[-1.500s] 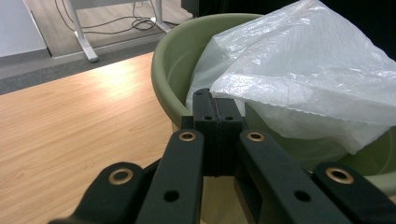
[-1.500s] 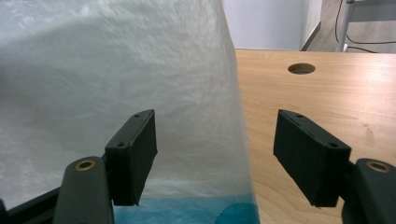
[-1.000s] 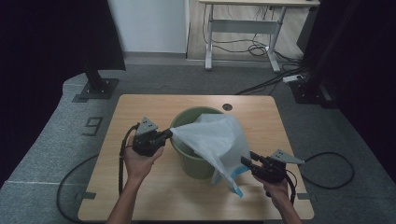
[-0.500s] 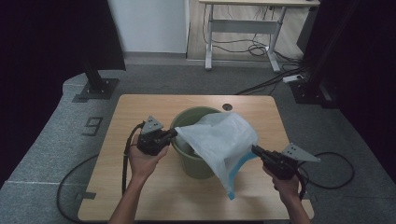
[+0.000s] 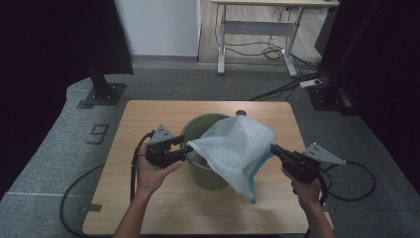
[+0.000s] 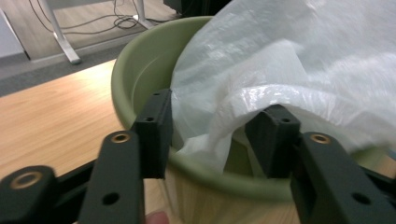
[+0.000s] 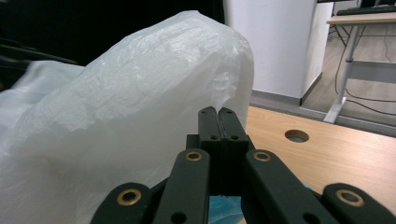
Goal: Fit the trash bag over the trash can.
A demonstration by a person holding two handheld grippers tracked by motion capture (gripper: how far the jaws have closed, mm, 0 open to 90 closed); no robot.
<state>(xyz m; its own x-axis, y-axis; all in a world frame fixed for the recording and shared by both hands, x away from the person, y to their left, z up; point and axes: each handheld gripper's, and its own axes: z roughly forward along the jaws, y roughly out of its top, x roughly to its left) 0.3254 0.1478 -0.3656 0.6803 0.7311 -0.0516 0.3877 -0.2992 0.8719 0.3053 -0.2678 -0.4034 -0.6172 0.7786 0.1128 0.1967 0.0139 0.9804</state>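
1. The white plastic bag (image 5: pixel 236 148) drapes over the green bucket (image 5: pixel 198 131) on the table (image 5: pixel 148 114); it looks light, limp and slippery.
2. My right gripper (image 7: pixel 218 114) is pressed together, pinching the bag's edge.
3. My left gripper (image 6: pixel 215 133) has just been opening; its jaws stand apart around a fold at the rim, the best place to grip.

A fixed high view looks forward and down over the table (image 5: pixel 148 208); both gripper views ride close, facing inward, sharing the white bag (image 5: pixel 233 148) over the green bucket (image 6: pixel 140 74).
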